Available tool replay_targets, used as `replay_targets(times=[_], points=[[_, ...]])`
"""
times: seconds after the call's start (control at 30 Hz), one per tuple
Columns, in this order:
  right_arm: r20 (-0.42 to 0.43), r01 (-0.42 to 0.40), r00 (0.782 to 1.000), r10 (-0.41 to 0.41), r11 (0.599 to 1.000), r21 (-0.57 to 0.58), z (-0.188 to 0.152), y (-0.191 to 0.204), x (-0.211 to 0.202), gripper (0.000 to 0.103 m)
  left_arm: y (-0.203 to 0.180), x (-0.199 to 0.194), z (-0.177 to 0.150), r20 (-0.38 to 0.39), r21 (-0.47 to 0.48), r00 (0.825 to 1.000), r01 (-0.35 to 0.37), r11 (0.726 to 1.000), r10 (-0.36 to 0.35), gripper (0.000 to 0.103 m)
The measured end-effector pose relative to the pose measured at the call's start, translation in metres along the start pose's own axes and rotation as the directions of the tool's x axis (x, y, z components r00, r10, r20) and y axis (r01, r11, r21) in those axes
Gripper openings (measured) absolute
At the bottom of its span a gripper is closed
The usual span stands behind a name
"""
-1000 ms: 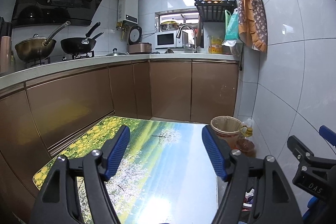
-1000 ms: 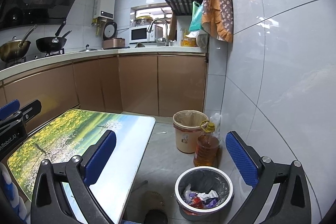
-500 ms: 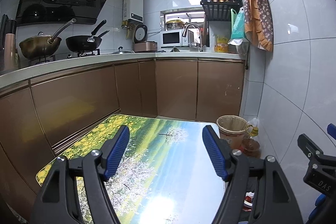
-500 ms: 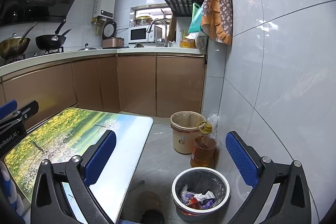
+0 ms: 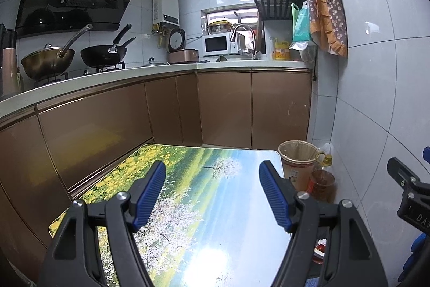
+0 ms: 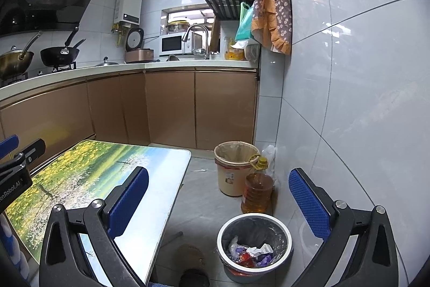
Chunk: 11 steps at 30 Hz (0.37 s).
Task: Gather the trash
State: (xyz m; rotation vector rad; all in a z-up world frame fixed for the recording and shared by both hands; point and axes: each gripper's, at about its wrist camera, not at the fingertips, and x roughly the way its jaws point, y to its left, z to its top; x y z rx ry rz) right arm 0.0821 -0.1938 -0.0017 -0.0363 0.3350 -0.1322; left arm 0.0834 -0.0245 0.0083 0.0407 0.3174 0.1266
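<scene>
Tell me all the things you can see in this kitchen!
folding table with a flower-field picture top: 1, yellow, green and blue, near left
round grey trash bin holding wrappers: 1, floor beside the table
beige bucket with a bag liner: 1, floor by the wall
amber oil bottle with a yellow cap: 1, between the two bins
black wok: 1, stove
brass-coloured pot: 1, stove
white microwave: 1, counter
floral apron: 1, orange-brown, wall
left gripper: blue fingers, open
right gripper: blue fingers, open
</scene>
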Motion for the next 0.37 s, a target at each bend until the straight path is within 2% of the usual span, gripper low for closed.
replay_targets(times=[0.37], points=[[-0.010, 0.013, 1.000, -0.013, 1.000, 0.000, -0.0012, 0.0035, 0.0013, 0.102, 0.0031, 0.0043, -0.0016, -0.017, -0.010, 1.000, 0.005, 1.000, -0.005, 0.070]])
